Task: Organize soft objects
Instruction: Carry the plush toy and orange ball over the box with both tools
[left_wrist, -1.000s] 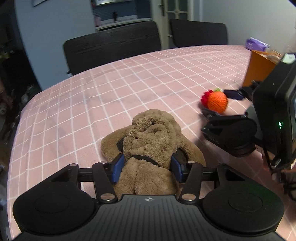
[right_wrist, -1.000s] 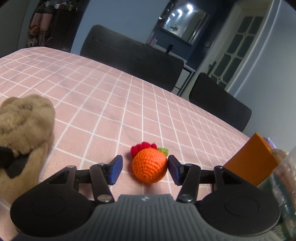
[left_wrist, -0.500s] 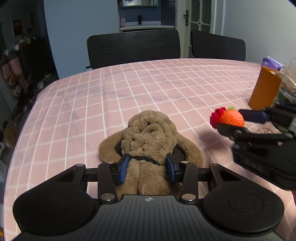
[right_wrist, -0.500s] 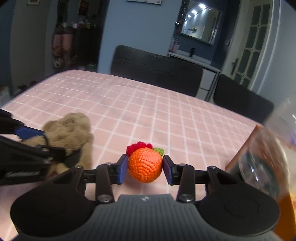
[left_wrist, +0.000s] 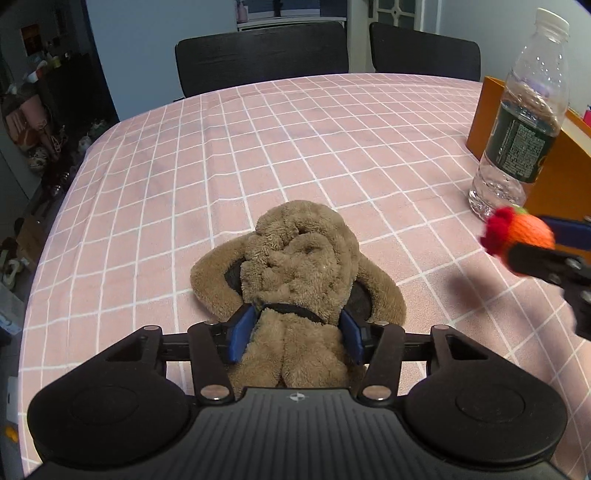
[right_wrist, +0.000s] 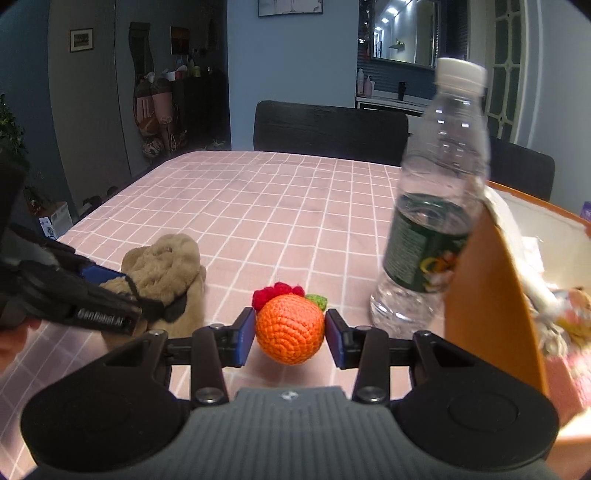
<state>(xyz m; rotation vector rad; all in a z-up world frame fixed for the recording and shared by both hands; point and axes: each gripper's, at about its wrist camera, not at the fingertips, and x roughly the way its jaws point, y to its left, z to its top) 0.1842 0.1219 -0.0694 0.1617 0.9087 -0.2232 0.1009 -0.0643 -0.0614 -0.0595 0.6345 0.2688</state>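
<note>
A brown plush toy (left_wrist: 299, 258) lies on the pink checked tablecloth (left_wrist: 258, 147). My left gripper (left_wrist: 297, 321) straddles its neck. The jaws are opening, with the blue pads (left_wrist: 240, 332) still against the fur on both sides. The right wrist view shows the plush toy (right_wrist: 162, 262) and the left gripper (right_wrist: 107, 291) at the left. My right gripper (right_wrist: 290, 332) is shut on an orange crochet ball (right_wrist: 290, 328) with a red tuft and a green leaf, held just above the cloth. From the left wrist, the ball (left_wrist: 524, 232) hangs at the right edge.
A clear water bottle (right_wrist: 436, 221) with a dark label stands just right of the ball, in front of an open orange box (right_wrist: 491, 295) holding soft items. The same bottle (left_wrist: 517, 122) and box (left_wrist: 565, 177) show from the left wrist. Black chairs (left_wrist: 262, 51) line the far edge.
The right gripper closed on the orange ball, lifted it and carried it toward the bottle and box. The left gripper tightened on the plush, shifted with it, then widened slightly.
</note>
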